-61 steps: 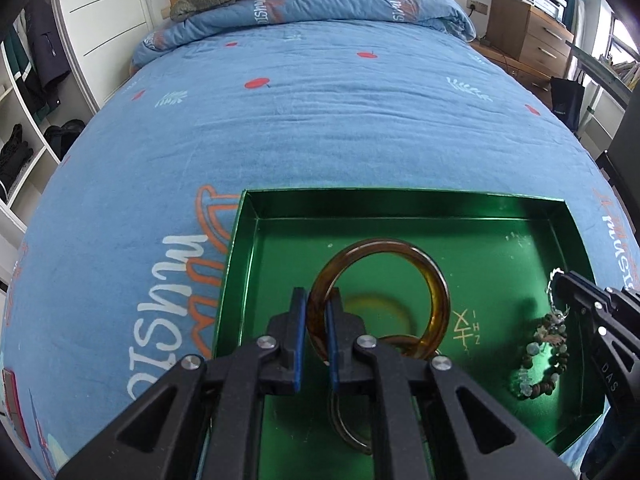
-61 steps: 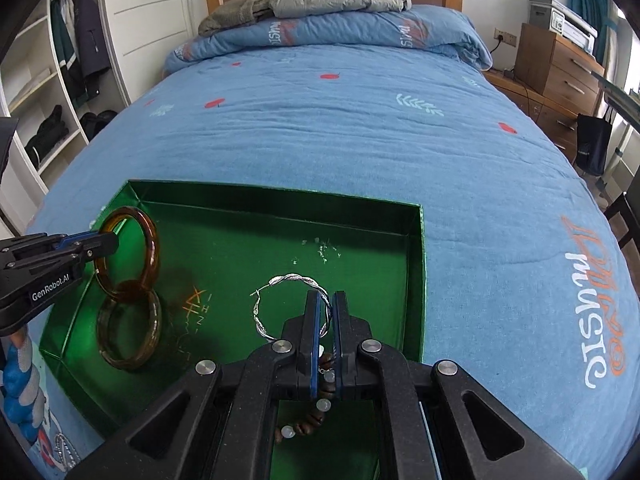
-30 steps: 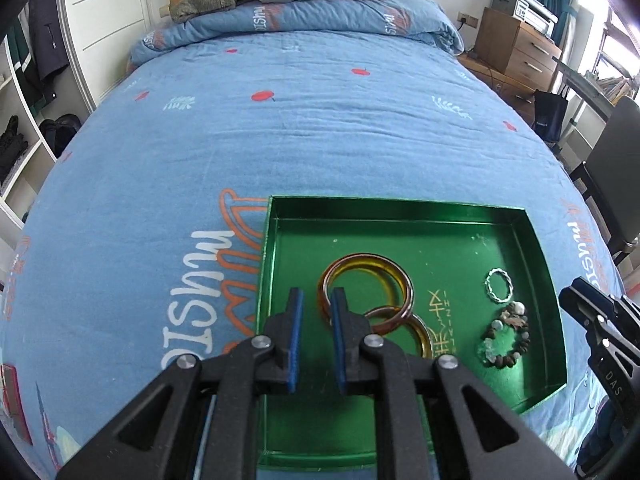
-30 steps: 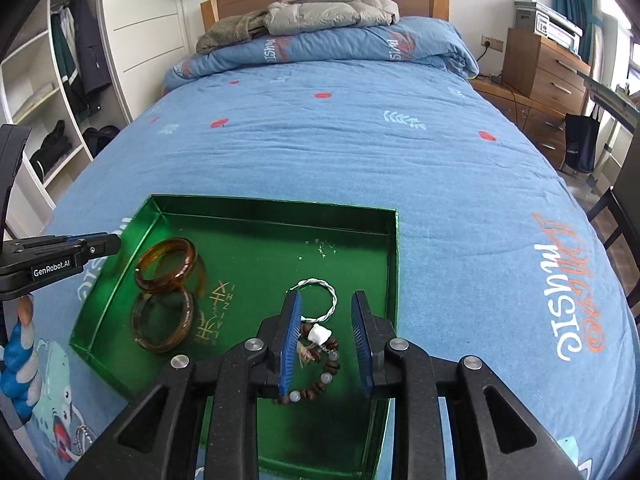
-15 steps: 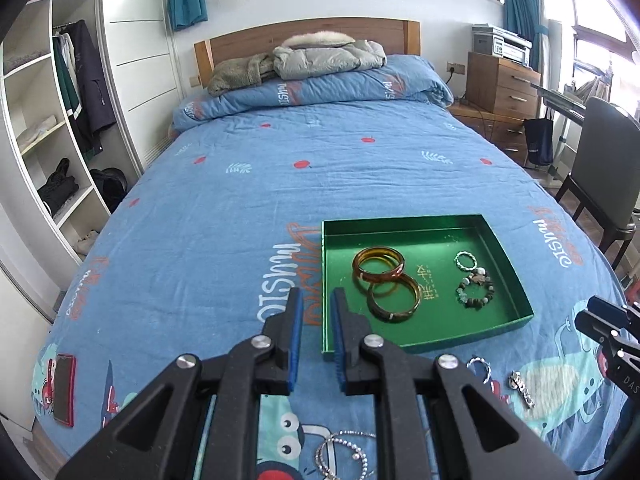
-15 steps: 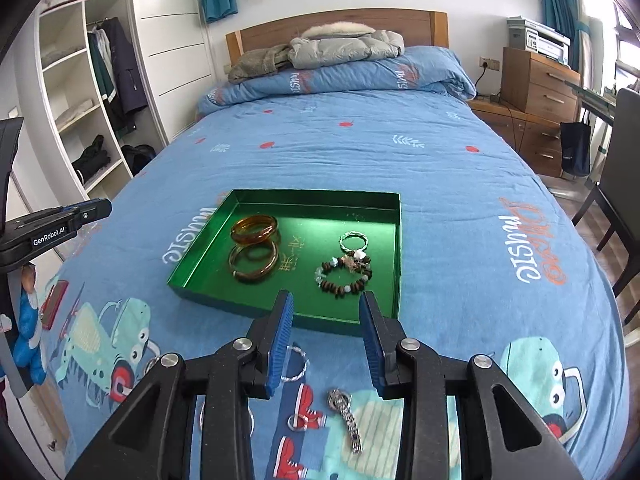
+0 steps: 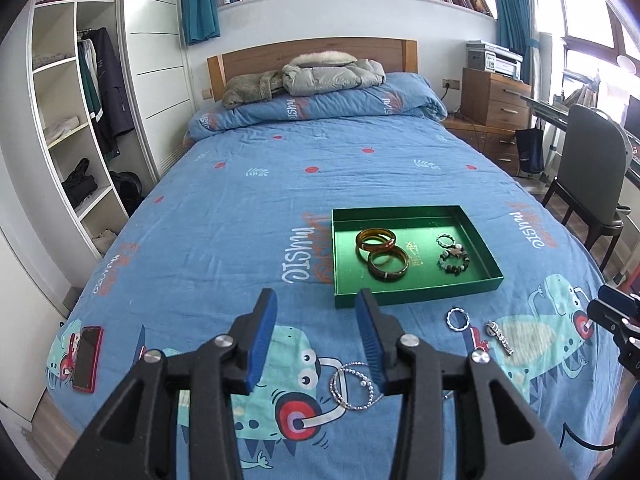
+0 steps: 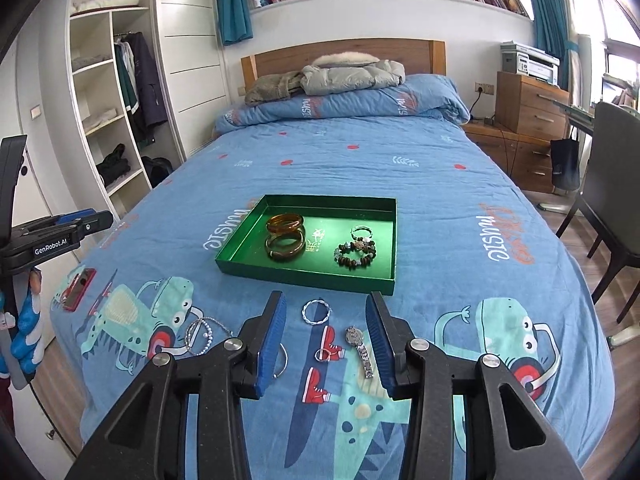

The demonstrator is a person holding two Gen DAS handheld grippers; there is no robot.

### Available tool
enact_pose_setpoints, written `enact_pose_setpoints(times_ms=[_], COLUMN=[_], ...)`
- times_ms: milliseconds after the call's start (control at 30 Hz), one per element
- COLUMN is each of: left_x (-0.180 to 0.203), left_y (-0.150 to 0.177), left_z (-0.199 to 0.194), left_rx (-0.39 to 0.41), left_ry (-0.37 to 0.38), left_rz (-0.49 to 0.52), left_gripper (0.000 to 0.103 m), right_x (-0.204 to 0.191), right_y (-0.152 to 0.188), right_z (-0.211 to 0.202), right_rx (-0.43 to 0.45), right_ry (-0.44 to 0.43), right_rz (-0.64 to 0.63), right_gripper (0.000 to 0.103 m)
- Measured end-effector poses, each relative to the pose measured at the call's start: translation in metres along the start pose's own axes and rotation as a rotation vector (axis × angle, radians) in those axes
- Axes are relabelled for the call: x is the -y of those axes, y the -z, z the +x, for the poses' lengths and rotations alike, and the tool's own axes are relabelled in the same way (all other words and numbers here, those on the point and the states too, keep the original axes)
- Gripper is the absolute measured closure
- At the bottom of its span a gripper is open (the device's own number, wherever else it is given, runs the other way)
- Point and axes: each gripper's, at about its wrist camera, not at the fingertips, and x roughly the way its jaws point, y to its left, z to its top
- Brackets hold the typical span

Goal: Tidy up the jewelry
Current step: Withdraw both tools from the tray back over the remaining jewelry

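A green tray [image 7: 416, 294] [image 8: 304, 276] lies on the blue bed. In it are two amber bangles [image 7: 382, 254] [image 8: 285, 238], a small silver ring [image 8: 362, 233] and a beaded bracelet [image 7: 453, 261] [image 8: 355, 258]. On the bedcover in front of the tray lie a twisted silver ring [image 7: 458, 319] [image 8: 317, 312], a watch [image 7: 500, 337] [image 8: 360, 345], a silver beaded bracelet [image 7: 352, 386] [image 8: 202, 334], a thin bangle [image 8: 283, 360] and a tiny ring [image 8: 322, 356]. My left gripper [image 7: 316, 336] is open and empty, held back above the bed's foot. My right gripper [image 8: 326, 340] is open and empty above the loose pieces.
A red phone [image 7: 87, 358] [image 8: 79, 283] lies at the bed's left front corner. Folded jackets [image 7: 324, 72] rest on the pillow. Open wardrobe shelves [image 7: 72, 128] stand left; a wooden dresser [image 7: 496, 98] and a chair [image 7: 588, 184] stand right.
Both grippers let go of their jewelry in the tray, pulled far back from it and opened wide. The bangle and the bead bracelet now lie in the tray.
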Motion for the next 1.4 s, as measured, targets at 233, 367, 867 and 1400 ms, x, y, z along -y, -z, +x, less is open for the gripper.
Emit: enact_pose_setpoints(times_ms=[233, 367, 867, 1400], left_x=[-0.015, -0.025, -0.034, -0.012], left_y=[0.025, 0.040, 0.076, 0.106], left_z=[-0.027, -0.036, -0.029, 0.008], left_rx=[0.022, 0.028, -0.010, -0.132], left_ry=[-0.002, -0.009, -0.012, 0.054], left_rz=[-0.008, -0.034, -0.023, -0.014], left_gripper=[0.064, 0.064, 0.064, 0.064], right_x=[0.000, 0.005, 0.036, 0.056], right_y=[0.018, 0.025, 0.052, 0.079], right_z=[-0.031, -0.039, -0.040, -0.007], right_rx=[0.025, 0.038, 0.019, -0.043], right_ry=[0.009, 0.009, 0.016, -0.019], right_rz=[0.000, 0.018, 0.097, 0.154], right_gripper=[0.061, 0.061, 0.061, 0.061])
